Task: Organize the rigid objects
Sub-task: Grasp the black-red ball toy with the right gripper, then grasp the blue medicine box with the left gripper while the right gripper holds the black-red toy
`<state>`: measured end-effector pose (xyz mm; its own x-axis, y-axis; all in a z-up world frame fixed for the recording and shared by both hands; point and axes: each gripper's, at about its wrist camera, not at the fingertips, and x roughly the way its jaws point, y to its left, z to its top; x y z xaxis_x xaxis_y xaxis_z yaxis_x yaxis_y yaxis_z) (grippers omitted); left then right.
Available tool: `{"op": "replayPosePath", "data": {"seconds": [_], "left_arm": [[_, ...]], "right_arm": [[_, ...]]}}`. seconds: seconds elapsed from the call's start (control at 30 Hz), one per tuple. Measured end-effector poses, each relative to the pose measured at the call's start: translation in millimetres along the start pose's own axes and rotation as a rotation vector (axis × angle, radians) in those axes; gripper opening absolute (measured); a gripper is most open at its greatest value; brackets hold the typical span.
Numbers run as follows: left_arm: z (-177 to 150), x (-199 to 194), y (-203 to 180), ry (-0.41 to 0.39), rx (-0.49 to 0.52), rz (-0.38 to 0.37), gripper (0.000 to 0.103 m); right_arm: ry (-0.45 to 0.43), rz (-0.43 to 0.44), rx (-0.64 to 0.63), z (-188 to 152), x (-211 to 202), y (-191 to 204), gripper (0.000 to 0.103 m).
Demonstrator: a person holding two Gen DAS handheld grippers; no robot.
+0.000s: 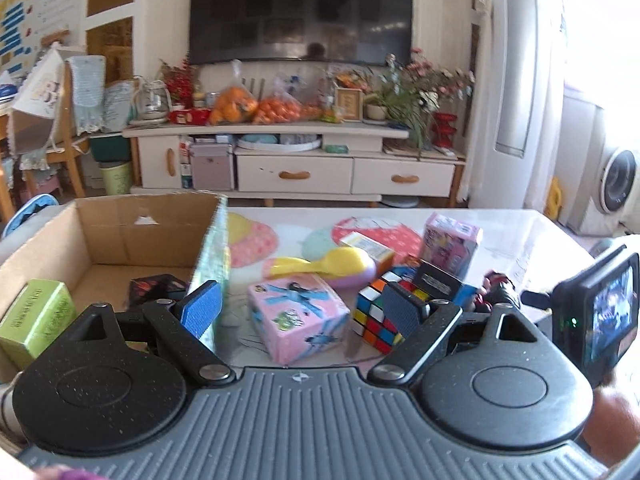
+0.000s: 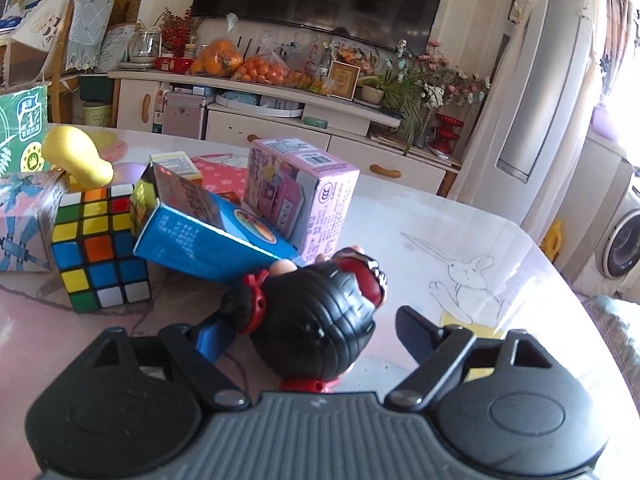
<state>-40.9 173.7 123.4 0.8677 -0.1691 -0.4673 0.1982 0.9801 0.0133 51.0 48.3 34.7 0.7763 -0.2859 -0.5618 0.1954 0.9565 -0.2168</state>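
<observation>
Left gripper (image 1: 300,312): we see its jaws spread wide with nothing between the pads; it hangs above the table (image 1: 512,236), beside the carton's near corner.
Right gripper (image 2: 316,332): we see its jaws set apart around the doll's (image 2: 316,320) black-haired head. The left pad sits against the hair; a gap shows at the right pad, so no pinch.
Carton (image 1: 120,220): open, on the table's left; a green box (image 1: 36,320) and a dark box (image 1: 158,286) lie inside.
Pink box (image 1: 298,316): on the table just right of the carton, ahead of the left gripper.
Cube (image 2: 96,248): just right of the pink box; a blue box (image 2: 216,236) leans on it.
Tall pink box (image 2: 304,196): upright behind the blue box.
Yellow toy (image 1: 320,266): behind the pink box.
</observation>
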Motion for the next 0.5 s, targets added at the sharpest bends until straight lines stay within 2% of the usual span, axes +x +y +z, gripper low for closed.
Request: {"op": "replayPosePath", "data": {"seconds": [0.13, 0.23, 0.5], "left_arm": [[-1.8, 8.3, -10.6, 0.017, 0.023, -0.035, 0.103], [-4.0, 15.9, -19.5, 0.038, 0.043, -0.063, 0.103], [-10.8, 39.1, -43.8, 0.08, 0.108, -0.115, 0.103]], "right_arm": [[-0.003, 0.03, -0.005, 1.1, 1.6, -3.2, 0.07], [-0.004, 0.046, -0.007, 0.4, 1.0, -6.7, 0.065], [0.007, 0.106, 0.063, -2.9, -3.8, -31.1, 0.064]]}}
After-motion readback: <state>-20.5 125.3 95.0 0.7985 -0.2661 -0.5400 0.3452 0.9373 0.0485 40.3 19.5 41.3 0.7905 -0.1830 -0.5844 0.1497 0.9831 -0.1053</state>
